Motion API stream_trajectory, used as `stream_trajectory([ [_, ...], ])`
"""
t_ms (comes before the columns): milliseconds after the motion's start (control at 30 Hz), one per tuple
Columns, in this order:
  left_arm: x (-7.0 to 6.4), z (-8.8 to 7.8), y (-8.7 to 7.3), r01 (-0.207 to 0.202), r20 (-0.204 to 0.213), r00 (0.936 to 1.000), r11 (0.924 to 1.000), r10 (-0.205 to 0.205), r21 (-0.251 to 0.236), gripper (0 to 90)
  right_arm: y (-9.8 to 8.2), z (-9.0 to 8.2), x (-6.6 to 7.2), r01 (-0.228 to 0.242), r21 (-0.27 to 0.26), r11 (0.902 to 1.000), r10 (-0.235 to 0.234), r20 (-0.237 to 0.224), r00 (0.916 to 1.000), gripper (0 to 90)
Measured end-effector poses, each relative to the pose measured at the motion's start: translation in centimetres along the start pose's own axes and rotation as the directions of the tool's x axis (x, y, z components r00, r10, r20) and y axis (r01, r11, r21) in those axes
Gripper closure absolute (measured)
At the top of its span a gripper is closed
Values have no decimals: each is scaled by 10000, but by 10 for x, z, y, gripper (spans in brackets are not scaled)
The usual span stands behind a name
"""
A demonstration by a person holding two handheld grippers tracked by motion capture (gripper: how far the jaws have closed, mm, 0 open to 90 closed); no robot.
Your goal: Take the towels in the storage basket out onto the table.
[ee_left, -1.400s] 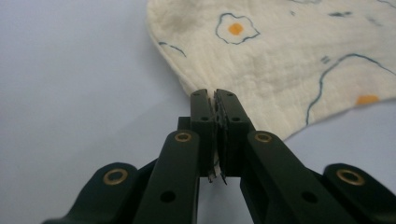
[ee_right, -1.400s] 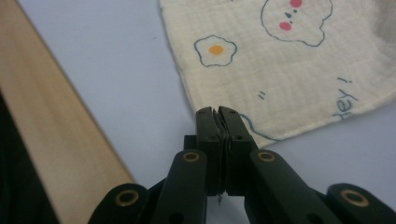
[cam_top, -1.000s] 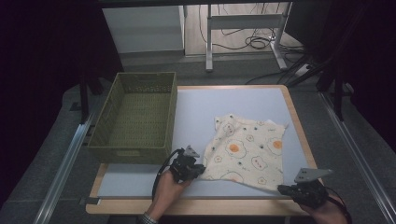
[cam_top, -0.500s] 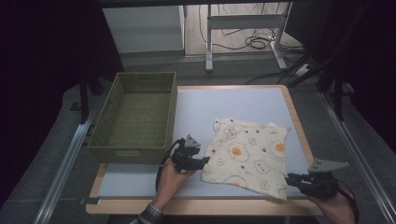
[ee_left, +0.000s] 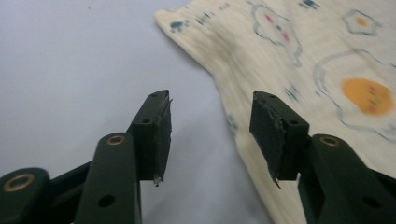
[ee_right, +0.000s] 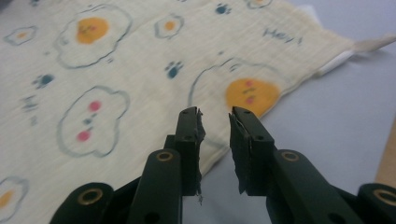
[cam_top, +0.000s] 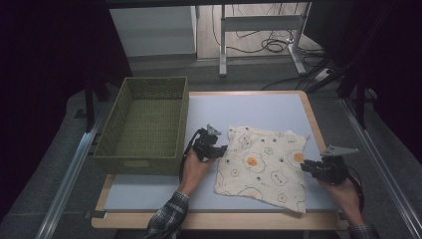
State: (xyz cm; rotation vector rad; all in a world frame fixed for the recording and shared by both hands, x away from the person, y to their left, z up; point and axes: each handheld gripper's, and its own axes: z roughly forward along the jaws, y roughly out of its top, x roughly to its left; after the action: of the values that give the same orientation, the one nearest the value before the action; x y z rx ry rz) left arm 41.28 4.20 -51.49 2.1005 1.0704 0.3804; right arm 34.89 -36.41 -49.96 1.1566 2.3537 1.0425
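Note:
A cream cloth [cam_top: 261, 167] printed with fried eggs lies flat on the light blue mat [cam_top: 259, 109]. My left gripper [cam_top: 224, 149] sits at the cloth's left edge, and my right gripper [cam_top: 304, 166] at its right edge. In the left gripper view the gripper [ee_left: 210, 123] is open, its jaws having opened and then just closed a little. The edge of the cloth [ee_left: 327, 56] runs under the gap, unpinched. In the right gripper view the gripper [ee_right: 215, 128] stands narrowly open, jaws just opened, above the edge of the cloth [ee_right: 116, 70], gripping nothing.
A green woven basket [cam_top: 139, 162] stands at the left of the mat, close to my left hand. The wooden table rim [cam_top: 313, 119] frames the mat. Metal rails run along both sides, and desk legs [cam_top: 222, 45] with cables stand behind.
Both grippers let go of the cloth's near corners and moved away from the person along its sides. Their jaws went from shut to open. The cloth now lies flatter.

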Motion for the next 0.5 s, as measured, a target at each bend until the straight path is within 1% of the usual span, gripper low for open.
stream_trajectory([
  [167,11,19,21,55,-79,10000,10000,-56,-37,539,12,10,-18,-264,-137,9996,267,206,9994,736],
  [300,18,34,36,-257,-192,9995,9996,256,-76,576,21,18,-33,-643,-180,9978,651,454,9968,740],
  [367,21,40,41,-267,-281,9993,9996,265,-78,587,26,23,-39,-766,-265,9967,780,577,9953,745],
  [433,26,44,46,-197,-457,9988,9997,191,-144,596,31,28,-46,-870,-237,9959,886,791,9929,747],
  [467,29,46,48,-113,-374,9992,9999,109,-125,603,34,31,-49,-893,-266,9957,913,914,9916,748],
  [500,31,48,50,-57,-299,9995,9999,53,-149,604,37,34,-53,-977,-285,9948,1000,942,9905,748],
])
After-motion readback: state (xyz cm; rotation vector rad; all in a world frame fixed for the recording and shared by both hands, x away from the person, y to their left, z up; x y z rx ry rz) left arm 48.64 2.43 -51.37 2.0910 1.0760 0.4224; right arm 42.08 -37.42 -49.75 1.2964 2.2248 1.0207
